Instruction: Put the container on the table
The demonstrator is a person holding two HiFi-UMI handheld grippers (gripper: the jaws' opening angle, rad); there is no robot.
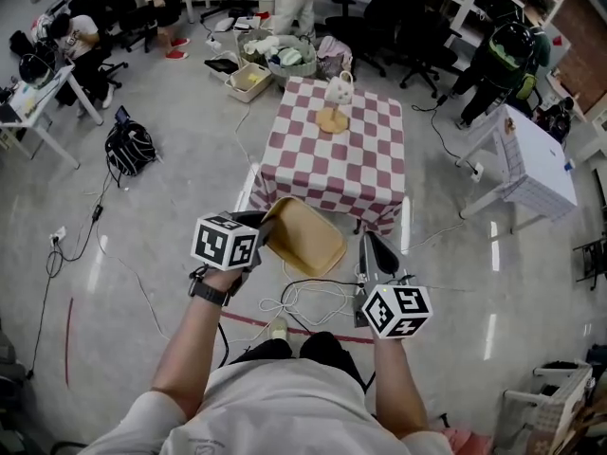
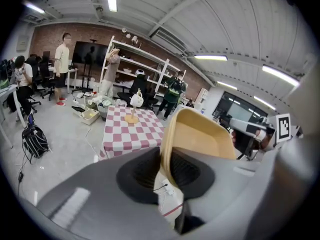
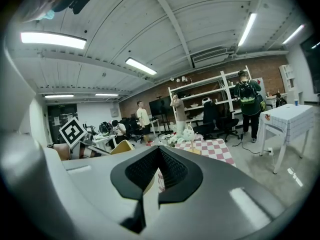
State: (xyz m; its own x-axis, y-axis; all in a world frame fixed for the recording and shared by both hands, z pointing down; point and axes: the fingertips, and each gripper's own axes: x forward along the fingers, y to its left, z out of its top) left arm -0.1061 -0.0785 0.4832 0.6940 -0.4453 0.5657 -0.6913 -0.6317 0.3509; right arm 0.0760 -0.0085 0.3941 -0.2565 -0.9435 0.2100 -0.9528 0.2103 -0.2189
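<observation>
One claw loaded, one idle. Left claw (image 2: pixel 167 166) clamped on the rim of the tan container (image 1: pixel 303 238), pinching a single wall near one corner. Right claw (image 3: pixel 159 170) pressed together on nothing, held beside the container and apart from it.

Container tilted in mid-air above the floor, short of the near edge of the checked table (image 1: pixel 379 173) and not yet over it.

Probably the weak point: only one wall gripped, with the rest hanging out sideways, so liable to swing or slide in the pads on a quick move. Loose cables (image 1: pixel 303 303) on the floor just ahead of the feet — easy to snag a foot and jolt the grip.

White jug on a wooden stand (image 1: pixel 334 102) near the table's far edge. Safer to set down flat toward the near edge but well in from the lip; otherwise may tip off.
</observation>
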